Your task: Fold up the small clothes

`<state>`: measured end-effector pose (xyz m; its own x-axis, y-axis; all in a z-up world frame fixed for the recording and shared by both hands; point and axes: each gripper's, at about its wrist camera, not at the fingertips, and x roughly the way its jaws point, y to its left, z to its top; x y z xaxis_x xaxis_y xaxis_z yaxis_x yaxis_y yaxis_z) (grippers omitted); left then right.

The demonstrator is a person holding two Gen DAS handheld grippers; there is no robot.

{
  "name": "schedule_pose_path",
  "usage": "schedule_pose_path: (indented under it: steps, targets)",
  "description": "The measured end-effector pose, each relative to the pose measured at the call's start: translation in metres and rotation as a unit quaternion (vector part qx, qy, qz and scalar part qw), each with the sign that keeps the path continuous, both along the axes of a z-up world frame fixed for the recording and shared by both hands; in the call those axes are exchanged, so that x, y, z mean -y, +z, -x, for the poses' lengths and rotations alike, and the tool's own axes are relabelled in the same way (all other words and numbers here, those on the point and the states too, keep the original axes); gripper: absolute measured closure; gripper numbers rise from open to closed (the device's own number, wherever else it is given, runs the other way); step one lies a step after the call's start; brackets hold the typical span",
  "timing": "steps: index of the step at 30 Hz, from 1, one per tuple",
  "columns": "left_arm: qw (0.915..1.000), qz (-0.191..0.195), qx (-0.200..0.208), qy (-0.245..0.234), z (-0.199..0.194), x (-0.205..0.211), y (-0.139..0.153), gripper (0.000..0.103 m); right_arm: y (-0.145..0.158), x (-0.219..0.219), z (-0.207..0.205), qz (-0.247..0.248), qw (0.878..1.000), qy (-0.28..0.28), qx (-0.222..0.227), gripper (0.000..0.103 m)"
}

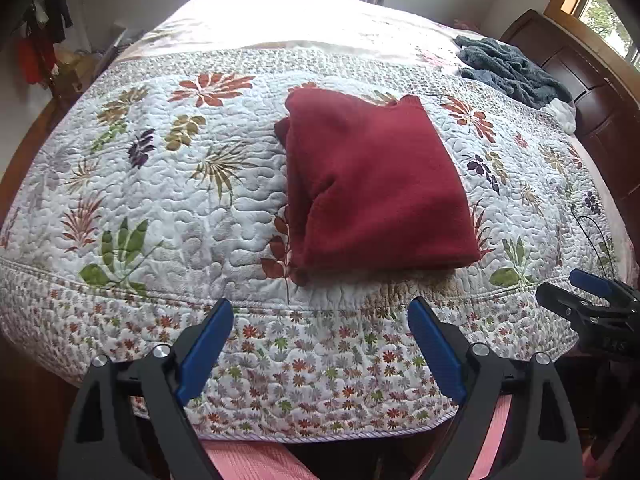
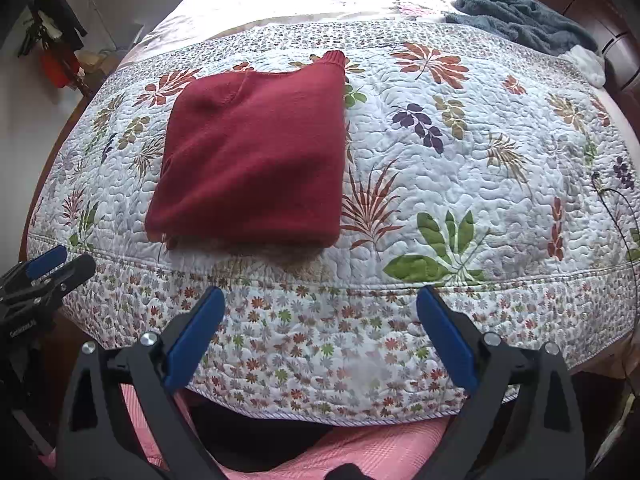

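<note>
On the bed, just past the near flowered border of the quilt (image 1: 168, 208), sits the red sweater (image 1: 372, 188), already folded into a chunky rectangle, and both grippers hang off the near edge with nothing in them. The left gripper (image 1: 320, 320) has its jaws spread wide, and so does the right gripper (image 2: 320, 312); each one shows up at the edge of the other's view too, empty.

What matters for any next move: the sweater lies ahead of both sets of jaws, slightly to the right of the left gripper and clearly to the left of the right one, so it's roughly between them and a bit closer to the left hand's line. Its long axis runs near to far, with the thick folded edge facing the grippers and the ribbed cuff or hem poking out at the far right corner. Looks basically done to me, maybe just a tidy-up or on to the next piece.

Over at the far right by the dark headboard (image 1: 592, 92) there's a crumpled blue-grey fleecy thing (image 2: 520, 12), well apart from the sweater, plus something white beside it that I can't identify. The far end of the bed is blown out by window light, and the layers inside the fold are hidden.
</note>
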<state>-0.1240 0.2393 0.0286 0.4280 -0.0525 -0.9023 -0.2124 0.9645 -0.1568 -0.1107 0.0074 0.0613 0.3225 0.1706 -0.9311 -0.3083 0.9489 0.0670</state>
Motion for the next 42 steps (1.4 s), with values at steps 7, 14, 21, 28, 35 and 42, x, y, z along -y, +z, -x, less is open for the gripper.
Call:
schedule_pose_path:
  steps: [7, 14, 21, 28, 35, 42]
  targets:
    - [0.9997, -0.022, 0.005, 0.006, 0.014, 0.007, 0.014, 0.014, 0.012, -0.004, 0.011, 0.012, 1.0, -0.001, 0.015, 0.007]
    - [0.999, -0.041, 0.009, 0.015, 0.023, 0.012, 0.025, 0.014, 0.026, -0.006, 0.02, 0.013, 0.999, 0.0, 0.03, 0.007]
    - [0.998, -0.06, 0.013, 0.016, 0.026, 0.017, 0.031, 0.014, 0.034, -0.006, 0.022, 0.021, 0.999, -0.002, 0.041, 0.007]
    - [0.9973, -0.071, 0.013, 0.014, 0.022, 0.022, 0.031, 0.014, 0.038, -0.004, 0.02, 0.016, 0.999, -0.006, 0.045, 0.006]
    - [0.9971, -0.075, 0.009, 0.012, 0.017, 0.024, 0.028, 0.014, 0.034, -0.001, 0.016, 0.017, 0.999, -0.01, 0.04, 0.006]
    - [0.9971, -0.075, 0.006, 0.01, 0.014, 0.026, 0.026, 0.014, 0.028, 0.001, 0.012, 0.018, 0.999, -0.013, 0.034, 0.006]
